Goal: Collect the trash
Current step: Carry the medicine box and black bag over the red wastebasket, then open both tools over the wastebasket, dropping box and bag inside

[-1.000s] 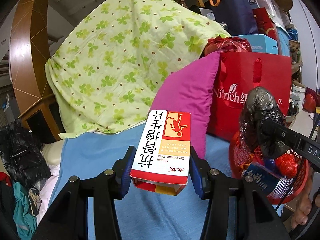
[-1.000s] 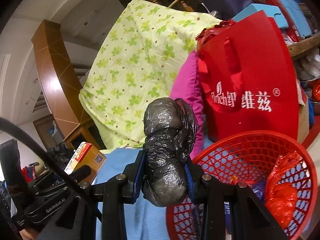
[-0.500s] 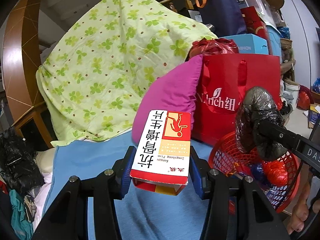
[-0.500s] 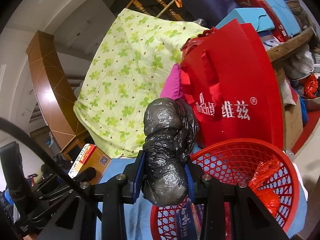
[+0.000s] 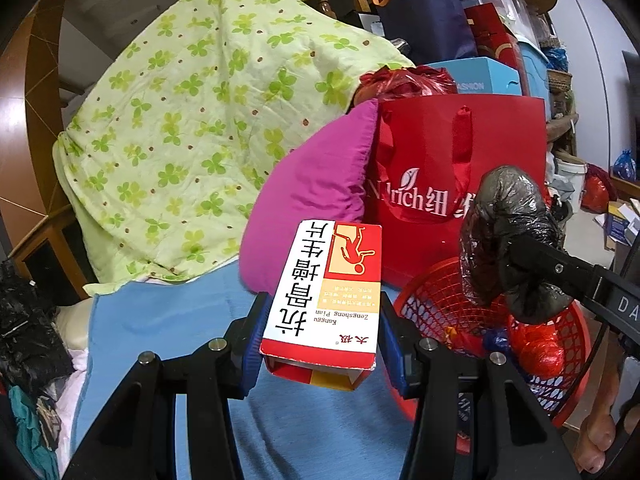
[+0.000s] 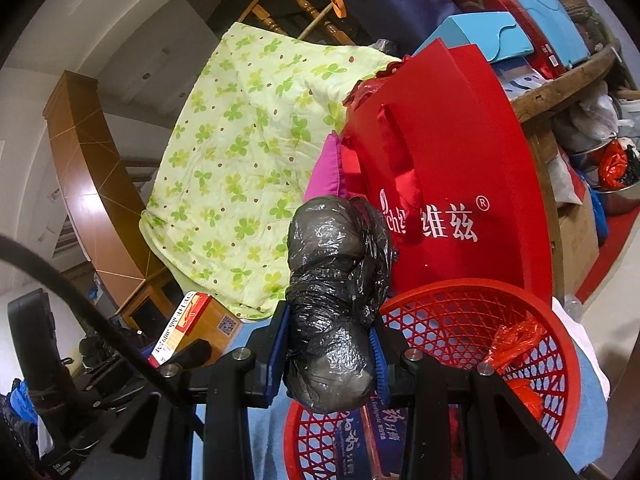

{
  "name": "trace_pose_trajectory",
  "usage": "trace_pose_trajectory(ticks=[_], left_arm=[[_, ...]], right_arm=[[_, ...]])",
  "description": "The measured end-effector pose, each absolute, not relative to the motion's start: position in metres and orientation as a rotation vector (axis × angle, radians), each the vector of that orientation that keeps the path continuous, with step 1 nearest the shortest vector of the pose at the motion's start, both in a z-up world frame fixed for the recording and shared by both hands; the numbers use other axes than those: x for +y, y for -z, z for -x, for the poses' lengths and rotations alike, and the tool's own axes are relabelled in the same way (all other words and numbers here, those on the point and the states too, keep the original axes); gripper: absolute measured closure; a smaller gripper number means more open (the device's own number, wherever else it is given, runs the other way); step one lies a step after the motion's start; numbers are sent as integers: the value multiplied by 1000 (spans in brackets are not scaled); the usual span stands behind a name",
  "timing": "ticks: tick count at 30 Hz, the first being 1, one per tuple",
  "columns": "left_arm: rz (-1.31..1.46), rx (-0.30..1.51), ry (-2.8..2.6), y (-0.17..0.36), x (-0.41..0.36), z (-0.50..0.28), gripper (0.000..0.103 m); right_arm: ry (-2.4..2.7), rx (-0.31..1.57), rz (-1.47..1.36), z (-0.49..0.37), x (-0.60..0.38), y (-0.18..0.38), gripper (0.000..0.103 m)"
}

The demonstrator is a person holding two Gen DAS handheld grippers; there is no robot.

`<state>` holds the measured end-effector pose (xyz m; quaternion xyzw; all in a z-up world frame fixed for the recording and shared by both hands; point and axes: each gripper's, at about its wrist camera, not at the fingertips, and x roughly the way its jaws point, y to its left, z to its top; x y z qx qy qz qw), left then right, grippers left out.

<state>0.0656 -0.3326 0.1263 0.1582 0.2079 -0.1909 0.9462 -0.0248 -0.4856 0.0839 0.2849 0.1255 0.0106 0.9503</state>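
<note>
Medicine box (image 5: 326, 300) upright (print inverted).

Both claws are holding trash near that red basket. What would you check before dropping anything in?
1. Right gripper holds the black bag firmly: ok, pads press both sides.
2. Left gripper holds the box: ok, clamped between the pads.
3. Bag over the basket: ok, it hangs above the near rim.
4. Box over the basket: not ok, it sits beside it, above the blue cloth.
5. Room in the basket: ok, only some red bags and a flat pack lie inside.
6. Grippers apart from each other: ok.
</note>
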Motion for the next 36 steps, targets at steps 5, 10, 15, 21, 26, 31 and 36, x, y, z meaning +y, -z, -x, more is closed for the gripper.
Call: trace_pose_trajectory(ticks=[5,10,15,21,26,31,36], left_arm=[[-302,445,440,-119,-340,-69,50],[-286,465,493,-111,-347,-70,51],[-289,469,523,-106,-356,-68,52],[-297,476,546,-99,-365,-67,56],[-302,491,540,-93,-367,-70,56],[-316,500,525,-87,-359,-72,56],[-331,531,490,-77,-322,-81,56]], right_arm=[[0,268,-595,24,-493,-82,64],[25,286,-612,25,-503,-76,64],[40,308,-623,23,-509,-72,64],[48,310,-629,23,-511,-70,64],[48,315,-626,22,-510,-69,64],[36,329,-622,18,-505,-68,64],[34,327,-598,15,-500,-70,64]])
